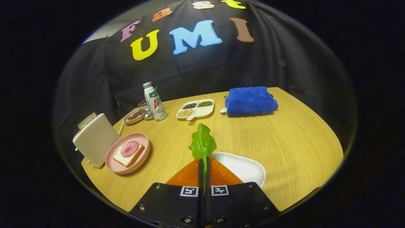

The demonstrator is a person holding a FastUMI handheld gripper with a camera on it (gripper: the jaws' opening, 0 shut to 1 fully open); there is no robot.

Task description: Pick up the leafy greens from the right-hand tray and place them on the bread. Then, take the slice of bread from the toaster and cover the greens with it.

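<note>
Gripper (204, 164) fingers were closed tight w/ a green lettuce leaf (202, 144) pinched between them, leaf standing upright above the fingertips, over the wooden table (284, 139) and just beside the white tray (250, 167) on the right. Off to the left sat a pink plate (117, 166) w/ a bread slice (125, 158) topped by a round of ham (129, 148), and touching it a cream toaster (96, 139) w/ another slice of bread (87, 120) poking from its slot. Beyond the leaf were a divided dish of beans (196, 109), a drink bottle (154, 101) and a folded blue towel (250, 101).
</note>
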